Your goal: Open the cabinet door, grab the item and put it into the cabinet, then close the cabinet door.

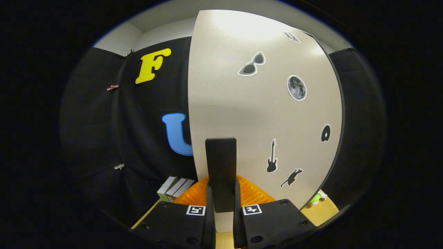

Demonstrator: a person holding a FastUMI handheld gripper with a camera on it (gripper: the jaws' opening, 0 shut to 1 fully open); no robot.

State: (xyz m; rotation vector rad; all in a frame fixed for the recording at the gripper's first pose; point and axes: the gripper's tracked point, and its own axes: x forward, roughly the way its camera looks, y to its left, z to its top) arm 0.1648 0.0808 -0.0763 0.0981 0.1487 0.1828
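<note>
- Cabinet door (263,114), a pale beige panel with a dark edge, stands directly ahead of the gripper and swung wide, its face dotted with stickers: sunglasses (252,64), a moon (296,88), a guitar (272,156), a cat (291,177) and a small round black shape (325,133).
- Black upright handle (220,173), a flat rectangular bar, rises on the door's lower part, near its left edge.
- Gripper (223,204) has its two fingers nearly closed around the handle's lower end, one finger on each side; both appear to press against it, with almost no gap left.
- Orange ribbed item (252,193) lies just beyond the fingers, partly hidden behind them and the handle, at the foot of the door.
- Books (174,188) with green spines lean together to the left of the orange item, on the light wooden tabletop (323,211).
- Small green-and-pink object (317,197) sits on the tabletop past the door's lower right edge; its kind cannot be told.
- Black cloth wall (104,131) closes the booth on the left, with small clips pinned to it.
</note>
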